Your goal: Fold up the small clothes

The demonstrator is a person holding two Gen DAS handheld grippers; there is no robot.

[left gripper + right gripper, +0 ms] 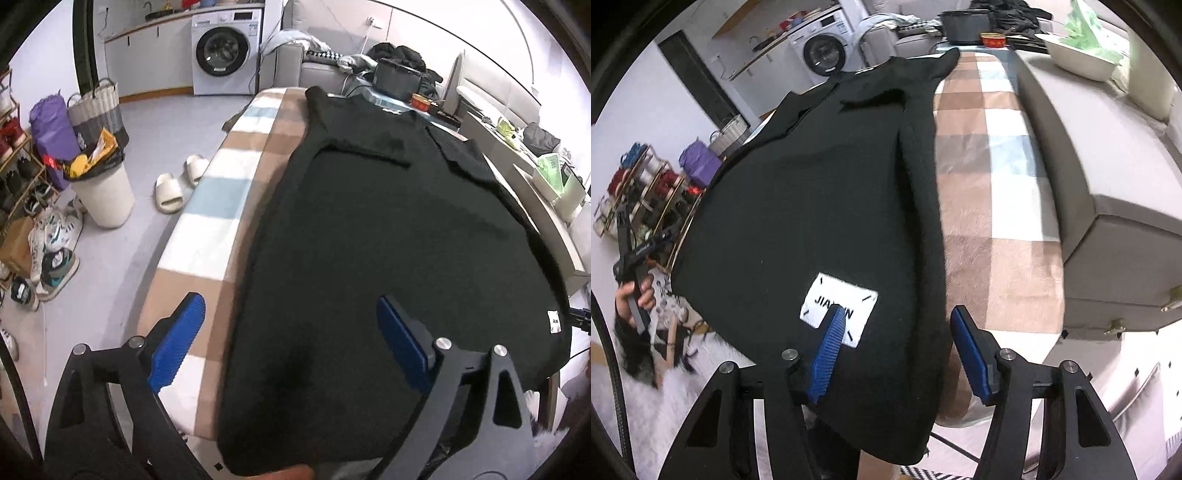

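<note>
A black T-shirt point(369, 229) lies spread flat on a checked blanket point(221, 206) over a long table, collar at the far end and both sleeves folded in. My left gripper point(288, 314) is open above the shirt's near left hem corner, straddling its edge. In the right wrist view the same shirt point(820, 192) shows a white label patch point(846, 295) near the hem. My right gripper point(897, 317) is open over the near right hem corner, straddling the shirt's right edge. The other hand and gripper point(635, 254) show at the far left.
A grey sofa point(1108, 177) runs along the table's right side. A dark pot point(397, 77) and a red tin point(423, 101) stand at the table's far end. Left on the floor are a white bin point(103, 192), slippers point(177, 188) and a shoe rack point(14, 166).
</note>
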